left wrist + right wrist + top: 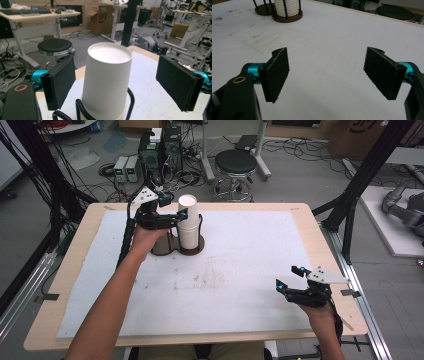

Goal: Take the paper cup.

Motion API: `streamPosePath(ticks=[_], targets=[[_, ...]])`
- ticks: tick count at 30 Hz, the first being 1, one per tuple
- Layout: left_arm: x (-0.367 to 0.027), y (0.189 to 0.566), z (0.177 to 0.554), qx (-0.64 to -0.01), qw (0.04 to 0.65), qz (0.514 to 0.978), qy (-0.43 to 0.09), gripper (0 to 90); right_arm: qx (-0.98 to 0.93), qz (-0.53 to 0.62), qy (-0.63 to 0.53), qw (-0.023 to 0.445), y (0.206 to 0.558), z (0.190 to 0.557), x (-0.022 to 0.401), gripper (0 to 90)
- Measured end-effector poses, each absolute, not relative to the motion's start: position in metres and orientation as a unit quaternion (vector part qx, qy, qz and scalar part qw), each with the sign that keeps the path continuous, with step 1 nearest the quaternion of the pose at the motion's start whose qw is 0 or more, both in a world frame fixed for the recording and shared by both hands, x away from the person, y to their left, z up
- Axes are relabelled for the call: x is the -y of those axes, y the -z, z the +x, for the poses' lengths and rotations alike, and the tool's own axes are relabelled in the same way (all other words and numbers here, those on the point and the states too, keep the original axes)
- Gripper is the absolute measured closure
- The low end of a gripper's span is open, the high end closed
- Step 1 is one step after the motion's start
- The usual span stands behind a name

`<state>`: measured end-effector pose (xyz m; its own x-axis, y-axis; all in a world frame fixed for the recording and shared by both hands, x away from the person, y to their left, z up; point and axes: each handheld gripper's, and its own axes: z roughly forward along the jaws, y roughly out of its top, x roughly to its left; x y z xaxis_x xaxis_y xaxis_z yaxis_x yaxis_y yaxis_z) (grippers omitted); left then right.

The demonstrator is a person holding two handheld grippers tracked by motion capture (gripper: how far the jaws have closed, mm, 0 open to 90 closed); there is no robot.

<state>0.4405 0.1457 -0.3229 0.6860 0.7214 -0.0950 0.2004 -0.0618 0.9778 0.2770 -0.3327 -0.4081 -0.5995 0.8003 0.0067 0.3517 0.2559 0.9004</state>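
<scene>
the left gripper [115, 85] has its jaws spread either side of the top paper cup [107, 77] of the stack in the wire cup holder [192, 240] — close squarely on the upper wall, gently, then lift straight up. the right gripper [289, 279] hovers open near the table [320, 245] edge.

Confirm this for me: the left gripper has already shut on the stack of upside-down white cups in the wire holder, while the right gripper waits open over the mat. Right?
Not quite. The left gripper is open: in the left gripper view its jaws stand clear on either side of the white cups, touching nothing. The cups do sit upside down in the wire holder, and the right gripper does wait open over the mat.
</scene>
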Motion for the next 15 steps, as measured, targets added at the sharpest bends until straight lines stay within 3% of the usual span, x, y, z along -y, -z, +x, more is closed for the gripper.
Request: streamPosePath(ticks=[9, 15], targets=[[-0.13, 0.337, 0.459, -0.347, 0.58, 0.708, -0.204, 16.0, -0.758, 0.381, -0.476, 0.231, 0.409, 0.277, 0.333, 20.9], [-0.115, 0.34, 0.47, -0.358, 0.557, 0.718, -0.216, 21.6, -0.759, 0.379, -0.476, 0.231, 0.409, 0.277, 0.334, 20.9]])
